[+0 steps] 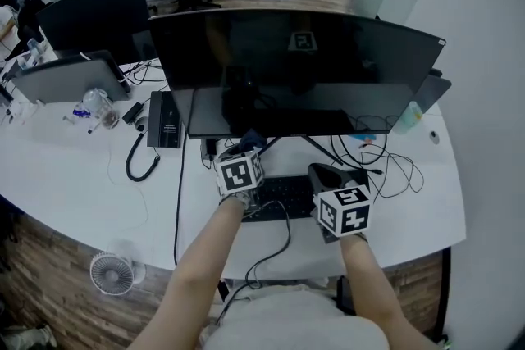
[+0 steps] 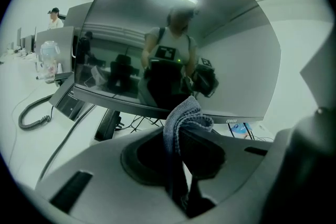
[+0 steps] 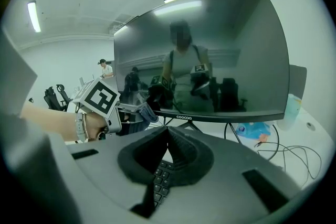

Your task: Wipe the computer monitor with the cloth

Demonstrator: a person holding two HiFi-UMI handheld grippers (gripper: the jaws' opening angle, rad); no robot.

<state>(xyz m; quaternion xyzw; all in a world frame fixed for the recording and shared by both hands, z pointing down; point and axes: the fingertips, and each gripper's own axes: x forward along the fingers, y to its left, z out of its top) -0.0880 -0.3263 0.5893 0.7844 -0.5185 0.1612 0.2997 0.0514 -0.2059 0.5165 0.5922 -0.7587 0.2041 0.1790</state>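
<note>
Two tongs wait near the monitor: our left tongs pinch the cloth, our right tongs are closed on nothing. Wiping seems not yet begun; next we must raise the cloth flat against the monitor.

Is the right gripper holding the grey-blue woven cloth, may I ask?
No, the left gripper pinches the cloth; the right gripper is shut on nothing.

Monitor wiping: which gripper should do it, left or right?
Left, probably. The left gripper has its fingers shut on the cloth, near the monitor's bottom edge. The right gripper is shut on nothing, by the keyboard.
</note>
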